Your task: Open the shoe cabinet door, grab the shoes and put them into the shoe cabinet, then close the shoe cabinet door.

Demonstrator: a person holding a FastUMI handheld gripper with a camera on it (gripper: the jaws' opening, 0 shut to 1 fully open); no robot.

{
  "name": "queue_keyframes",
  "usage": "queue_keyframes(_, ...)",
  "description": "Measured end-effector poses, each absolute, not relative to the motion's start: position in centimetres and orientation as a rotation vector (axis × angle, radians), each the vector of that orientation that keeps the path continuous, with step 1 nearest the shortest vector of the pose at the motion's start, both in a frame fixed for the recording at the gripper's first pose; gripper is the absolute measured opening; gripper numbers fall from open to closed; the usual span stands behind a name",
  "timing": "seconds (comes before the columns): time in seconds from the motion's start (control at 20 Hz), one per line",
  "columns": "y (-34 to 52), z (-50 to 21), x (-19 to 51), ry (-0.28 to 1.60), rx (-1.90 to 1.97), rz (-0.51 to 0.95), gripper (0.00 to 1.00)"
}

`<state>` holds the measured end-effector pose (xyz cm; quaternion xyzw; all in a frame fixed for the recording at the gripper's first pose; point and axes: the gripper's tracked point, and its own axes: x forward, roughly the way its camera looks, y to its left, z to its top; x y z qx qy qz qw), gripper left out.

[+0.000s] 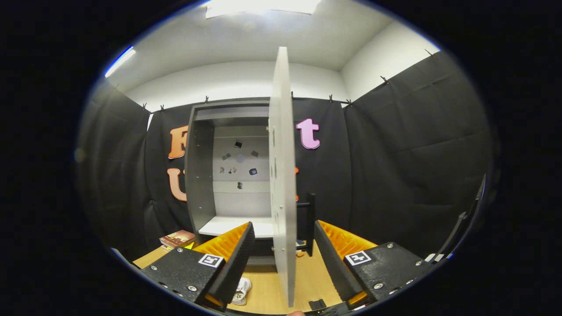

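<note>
The gripper (283, 259) is sitting with its two fingers spread wide apart, and the cabinet door (281, 175) is standing edge-on in the gap between them, its thin free edge facing the camera. Neither finger seems to be pressing on the panel; there is visible space on each side, so the gripper is reading as released, holding nothing. The door is swung well out from the shoe cabinet (199, 175), which is lying just ahead and a little to the left, its grey interior and its pale shelf (228, 226) showing open and bare. The relation that matters now is downward and leftward: a white shoe (241, 292) is lying on the wooden floor (307, 281) just below the left finger (228, 256), on the cabinet side of the door panel, close beneath the tool rather than ahead of it. Only part of the shoe is showing past the finger, so its long axis cannot be told for certain. With the door looking open enough, the next step is probably dropping the gripper down and left, clear of the panel, toward that shoe. A stack of books (178, 239) is resting beside the cabinet's left foot.
</note>
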<state>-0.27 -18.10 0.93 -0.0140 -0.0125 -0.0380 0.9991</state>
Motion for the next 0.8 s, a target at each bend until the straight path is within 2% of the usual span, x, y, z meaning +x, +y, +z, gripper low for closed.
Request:
queue_keyframes(0.3,-9.2,-0.2,0.9,-0.006,-0.043,0.024,0.92)
queue_keyframes(0.8,-0.8,-3.5,3.7,0.056,-0.024,0.114,0.93)
